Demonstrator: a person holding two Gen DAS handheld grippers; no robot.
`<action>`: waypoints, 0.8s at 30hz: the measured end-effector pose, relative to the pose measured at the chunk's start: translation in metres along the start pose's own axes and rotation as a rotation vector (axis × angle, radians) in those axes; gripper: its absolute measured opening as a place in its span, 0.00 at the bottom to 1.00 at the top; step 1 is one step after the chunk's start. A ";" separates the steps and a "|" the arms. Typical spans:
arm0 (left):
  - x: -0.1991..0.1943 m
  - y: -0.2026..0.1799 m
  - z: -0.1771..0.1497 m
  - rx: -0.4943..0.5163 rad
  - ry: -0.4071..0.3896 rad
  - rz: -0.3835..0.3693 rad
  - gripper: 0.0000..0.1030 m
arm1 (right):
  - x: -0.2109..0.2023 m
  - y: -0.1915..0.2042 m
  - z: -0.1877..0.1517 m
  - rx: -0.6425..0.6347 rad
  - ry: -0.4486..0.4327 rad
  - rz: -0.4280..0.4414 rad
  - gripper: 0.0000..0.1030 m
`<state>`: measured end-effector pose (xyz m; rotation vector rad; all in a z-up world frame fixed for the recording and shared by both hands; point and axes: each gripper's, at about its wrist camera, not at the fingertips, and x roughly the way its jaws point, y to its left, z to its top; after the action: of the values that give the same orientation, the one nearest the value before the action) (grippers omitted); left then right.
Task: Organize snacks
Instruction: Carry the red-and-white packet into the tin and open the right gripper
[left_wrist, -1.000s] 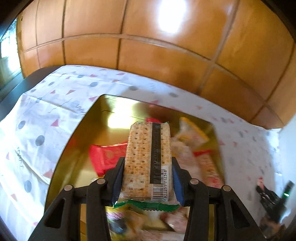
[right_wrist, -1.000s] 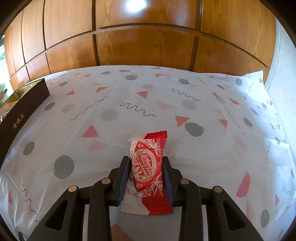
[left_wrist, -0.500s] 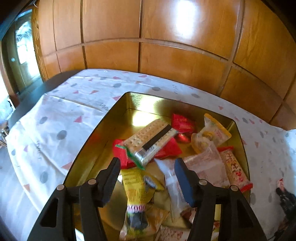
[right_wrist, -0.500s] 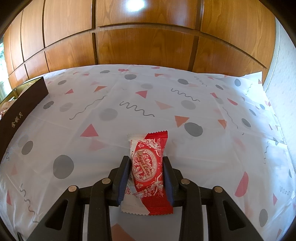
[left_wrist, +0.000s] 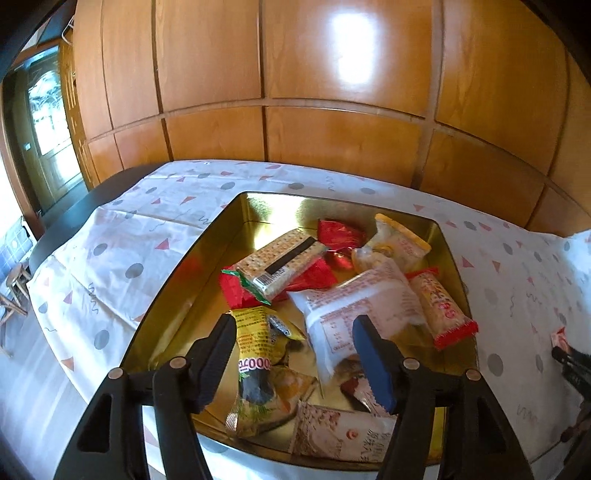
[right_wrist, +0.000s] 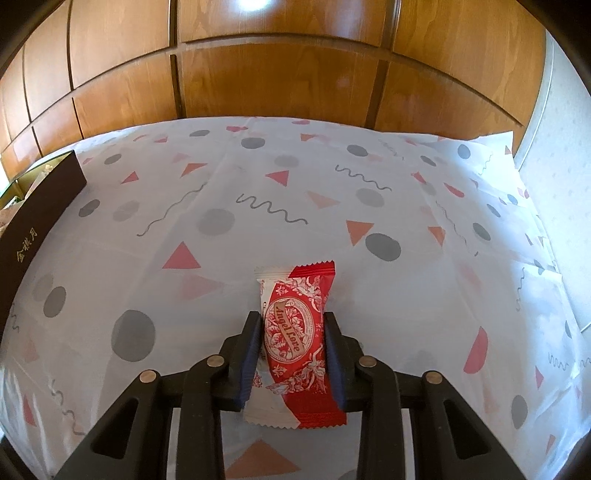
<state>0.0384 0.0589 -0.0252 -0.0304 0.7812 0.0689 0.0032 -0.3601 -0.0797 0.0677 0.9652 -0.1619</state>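
Note:
A gold tin (left_wrist: 332, 196) sits on the patterned cloth and holds several wrapped snacks. A cracker packet (left_wrist: 280, 260) lies across a red packet near the tin's middle. My left gripper (left_wrist: 293, 325) hovers over the tin's near end; its jaws are opening and grip nothing. Below them lie a yellow packet (left_wrist: 255, 343) and a white packet (left_wrist: 354, 302). My right gripper (right_wrist: 292, 319) is low over the cloth. Its jaws are closing, and the pads press both sides of a red and white snack packet (right_wrist: 295, 332). The tin's dark brown outer side (right_wrist: 37, 218) shows at the far left.
Wood panelling (left_wrist: 332, 140) rises just behind the table. The table's dark edge (left_wrist: 74, 214) runs along the left, with a doorway (left_wrist: 44, 129) beyond it. Bare patterned cloth (right_wrist: 332, 192) stretches ahead of the right gripper, and a pale wall (right_wrist: 554, 184) closes its right side.
The left gripper let go of the cracker packet, which now lies in the tin, then opened wider and drew back. The right gripper stayed put around the red and white packet.

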 end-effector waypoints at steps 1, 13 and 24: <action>-0.001 -0.001 -0.001 0.002 0.000 -0.004 0.65 | -0.001 0.001 0.000 0.010 0.006 0.002 0.30; -0.003 0.006 -0.007 -0.015 -0.001 -0.003 0.65 | -0.062 0.074 0.029 -0.075 -0.071 0.261 0.29; -0.008 0.048 -0.005 -0.120 -0.034 0.059 0.65 | -0.121 0.221 0.053 -0.353 -0.130 0.615 0.30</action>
<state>0.0257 0.1060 -0.0235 -0.1193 0.7437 0.1721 0.0160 -0.1361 0.0467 0.0259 0.7933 0.5633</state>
